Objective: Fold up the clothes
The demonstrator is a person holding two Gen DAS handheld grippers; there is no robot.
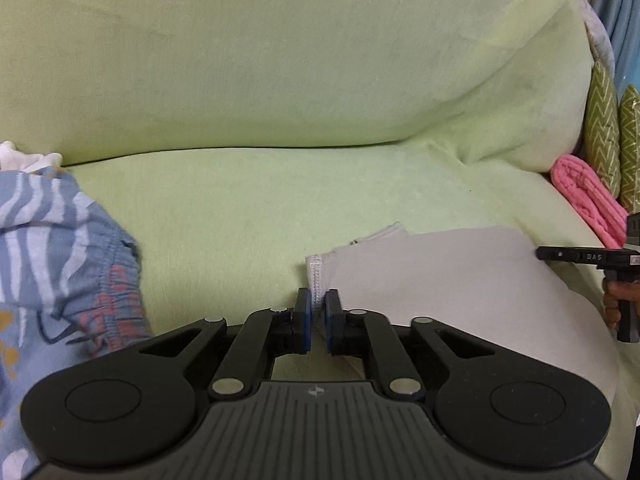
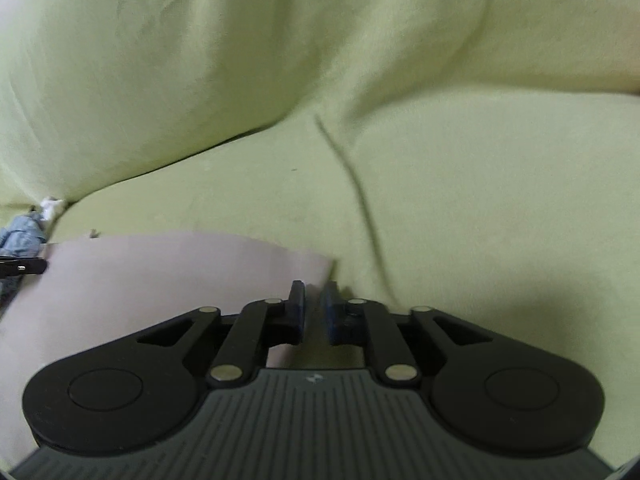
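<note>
A pale grey-white garment [image 1: 440,280] lies flat on the green sofa seat. My left gripper [image 1: 316,310] is shut on its stitched left corner. In the right wrist view the same garment [image 2: 160,280] lies at the lower left. My right gripper [image 2: 314,308] sits at the garment's right corner with the jaws nearly together, and the cloth edge reaches the left finger [image 2: 297,300]. Whether it pinches cloth does not show. The right gripper also shows in the left wrist view [image 1: 560,255], at the garment's far right edge.
A blue patterned garment [image 1: 52,260] is heaped at the left of the seat. A folded pink cloth [image 1: 588,200] lies at the right by green patterned cushions [image 1: 604,128]. The green sofa backrest [image 1: 280,60] rises behind.
</note>
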